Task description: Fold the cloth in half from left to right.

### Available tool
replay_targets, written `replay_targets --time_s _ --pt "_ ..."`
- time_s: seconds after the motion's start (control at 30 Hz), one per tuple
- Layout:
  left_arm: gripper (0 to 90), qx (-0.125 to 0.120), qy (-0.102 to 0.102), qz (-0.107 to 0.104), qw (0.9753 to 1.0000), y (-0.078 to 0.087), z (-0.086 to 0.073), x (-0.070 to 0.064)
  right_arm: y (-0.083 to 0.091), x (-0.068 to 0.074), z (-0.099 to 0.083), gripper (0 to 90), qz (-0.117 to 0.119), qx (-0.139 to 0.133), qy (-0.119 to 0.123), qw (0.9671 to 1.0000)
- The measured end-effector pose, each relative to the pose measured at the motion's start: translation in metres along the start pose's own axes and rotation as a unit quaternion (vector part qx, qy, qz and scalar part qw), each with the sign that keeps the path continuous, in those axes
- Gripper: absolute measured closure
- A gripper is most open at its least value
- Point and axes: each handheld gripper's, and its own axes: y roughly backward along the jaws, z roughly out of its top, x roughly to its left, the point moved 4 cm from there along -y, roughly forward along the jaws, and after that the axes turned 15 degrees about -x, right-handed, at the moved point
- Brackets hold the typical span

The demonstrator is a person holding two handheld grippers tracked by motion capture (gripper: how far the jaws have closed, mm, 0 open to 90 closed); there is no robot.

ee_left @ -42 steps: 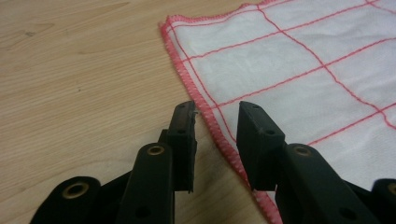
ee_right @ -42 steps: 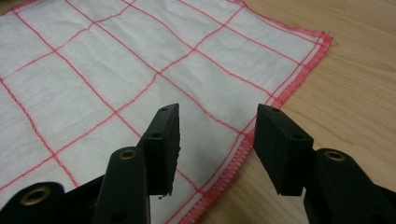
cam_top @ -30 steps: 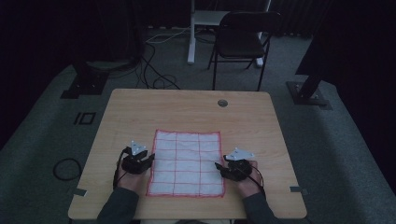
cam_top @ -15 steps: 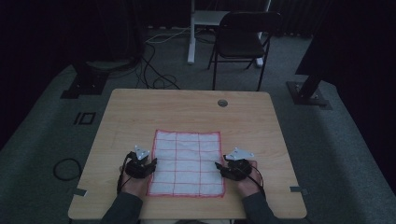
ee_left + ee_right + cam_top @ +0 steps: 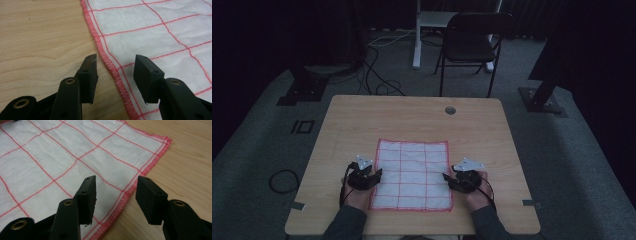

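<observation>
White cloth (image 5: 412,175) with red grid lines and red stitched hem, spread flat on the near half of the wooden table (image 5: 412,120), square to its edges. Left hand-held gripper (image 5: 371,176) at the cloth's left edge, near the near-left corner, jaws parted wide and gripping nothing. From the left gripper view, hem (image 5: 110,66) running up between the two black jaws, one jaw over bare wood, the other over the white fabric. Right hand-held gripper (image 5: 451,181) at the cloth's right edge, near the near-right corner, likewise spread open and empty. From the right gripper view, hem (image 5: 122,203) passing between the jaws, left jaw above the cloth, right jaw above the table. Contact between jaw tips and cloth impossible to tell. Beyond the table's far edge, a dark folding chair (image 5: 472,45) on grey carpet.
</observation>
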Motion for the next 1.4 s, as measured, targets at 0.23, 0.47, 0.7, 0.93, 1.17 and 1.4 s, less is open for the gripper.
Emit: replay_targets --time_s 0.23,0.47,0.7,0.93,1.17,1.4 --pt "54.0 0.006 -0.007 -0.002 1.0 -0.003 0.001 -0.002 -0.003 -0.002 -0.001 51.0 0.0 0.002 -0.001 1.0" --pt "65.9 0.016 -0.007 0.0 0.9998 -0.004 0.004 0.005 -0.002 -0.004 -0.002 51.0 -0.004 0.001 -0.004 1.0" --pt "86.2 0.011 -0.006 -0.012 0.9998 -0.004 0.003 0.002 0.0 -0.009 -0.004 50.9 -0.009 0.001 -0.012 0.9999" --pt "88.0 0.011 0.032 -0.021 0.9992 -0.001 0.002 0.013 0.004 -0.012 -0.005 50.9 -0.013 -0.001 -0.016 0.9998" --pt "88.1 -0.003 0.061 -0.042 0.9973 0.003 0.005 0.015 0.003 -0.012 -0.006 50.9 -0.014 0.001 -0.017 0.9998" --pt "88.1 -0.024 0.068 -0.068 0.995 0.009 0.023 0.008 0.002 -0.012 -0.007 50.9 -0.013 0.004 -0.017 0.9998"
